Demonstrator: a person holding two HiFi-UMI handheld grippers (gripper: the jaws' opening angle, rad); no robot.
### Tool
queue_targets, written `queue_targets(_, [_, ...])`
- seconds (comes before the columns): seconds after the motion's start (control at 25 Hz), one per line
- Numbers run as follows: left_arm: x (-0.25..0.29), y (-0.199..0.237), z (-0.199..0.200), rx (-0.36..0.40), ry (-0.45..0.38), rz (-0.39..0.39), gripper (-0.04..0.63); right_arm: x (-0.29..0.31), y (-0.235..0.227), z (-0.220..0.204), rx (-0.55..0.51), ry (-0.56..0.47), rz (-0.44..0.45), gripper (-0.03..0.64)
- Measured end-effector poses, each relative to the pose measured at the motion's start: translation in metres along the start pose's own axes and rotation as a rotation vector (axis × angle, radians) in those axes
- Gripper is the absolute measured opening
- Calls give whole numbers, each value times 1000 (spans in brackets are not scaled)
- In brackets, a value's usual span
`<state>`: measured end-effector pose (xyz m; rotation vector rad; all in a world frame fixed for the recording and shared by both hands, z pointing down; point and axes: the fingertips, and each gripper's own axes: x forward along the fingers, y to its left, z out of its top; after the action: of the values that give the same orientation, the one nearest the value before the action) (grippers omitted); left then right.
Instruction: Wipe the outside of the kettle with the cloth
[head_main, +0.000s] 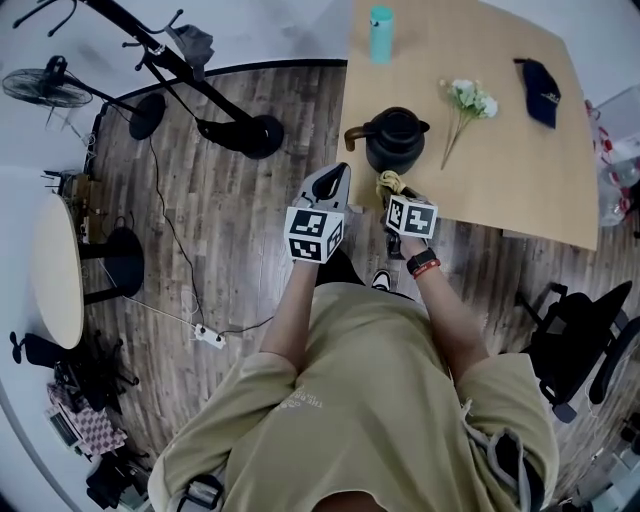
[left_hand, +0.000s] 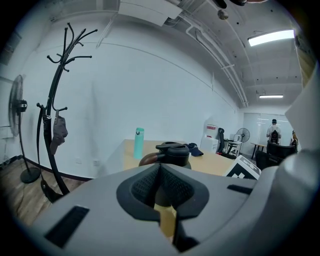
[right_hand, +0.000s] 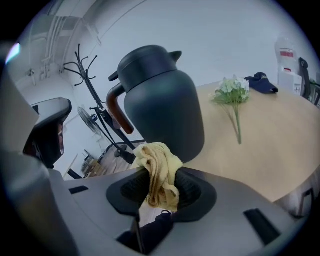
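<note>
Right gripper (right_hand: 160, 192) clamped the cloth (right_hand: 157, 170) at lower centre, bunched ready to wipe the kettle (right_hand: 160, 100); left gripper (left_hand: 161, 189) closed, empty.

light: bright, even (ceiling strips (left_hand: 271, 37)) | shadows: soft | edges: fisheye-warped, dark-vignetted

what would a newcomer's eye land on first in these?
The dark kettle near the table's near edge, with the yellow cloth clamped in the right gripper right in front of it. The left gripper sits shut and empty to its left. White flowers lie right of the kettle.
</note>
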<state>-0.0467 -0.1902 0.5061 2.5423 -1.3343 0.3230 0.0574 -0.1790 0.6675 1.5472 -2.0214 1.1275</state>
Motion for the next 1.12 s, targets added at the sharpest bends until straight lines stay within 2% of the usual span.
queue_targets(0.2, [-9, 22, 0, -9, 3, 30, 21, 28, 38, -4, 33, 24, 37, 140])
queue_targets(0.48, [-17, 47, -2, -20, 9, 56, 21, 62, 64, 13, 47, -12, 3, 140])
queue_targets(0.76, [-22, 66, -7, -30, 19, 71, 21, 81, 58, 20, 149, -31, -61, 140])
queue_targets(0.92, [-22, 69, -9, -34, 22, 68, 21, 81, 53, 20, 242, -34, -68, 138])
queue_targets(1.12, [-22, 63, -11, -31, 23, 56, 21, 78, 50, 16, 277, -32, -65, 138])
